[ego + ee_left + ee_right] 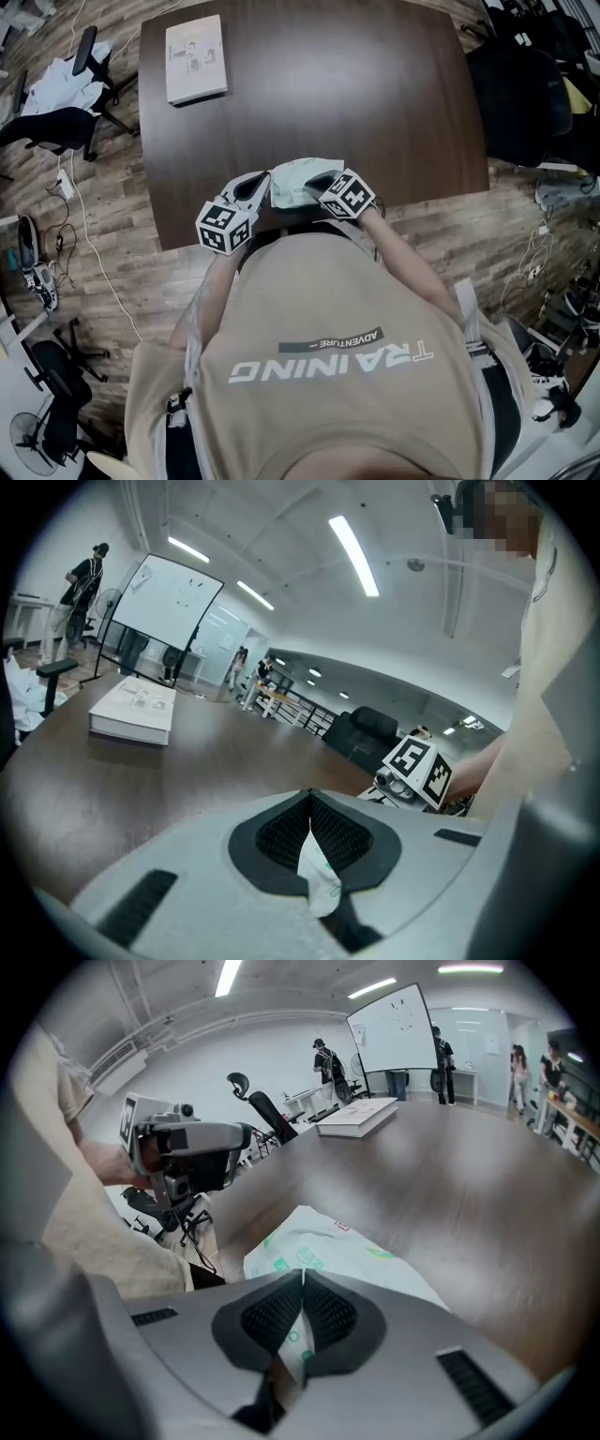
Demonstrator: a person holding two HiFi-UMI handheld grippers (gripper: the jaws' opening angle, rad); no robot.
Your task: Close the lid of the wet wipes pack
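The wet wipes pack [298, 180], white with green print, lies at the near edge of the dark wooden table [375, 103]. My left gripper [259, 188] is at its left end and my right gripper [320, 184] at its right end. In the left gripper view the left gripper [310, 803] is shut on a white, green-printed edge of the pack [321, 874]. The right gripper [303, 1279] is shut on the near edge of the pack [328, 1239], which stretches out ahead of it. No view shows the lid.
A white book [196, 58] lies at the table's far left corner, also in sight as the book [134, 709] and the book [358, 1116]. Office chairs [66, 127] and cables stand on the wooden floor to the left; bags and chairs [525, 89] are on the right.
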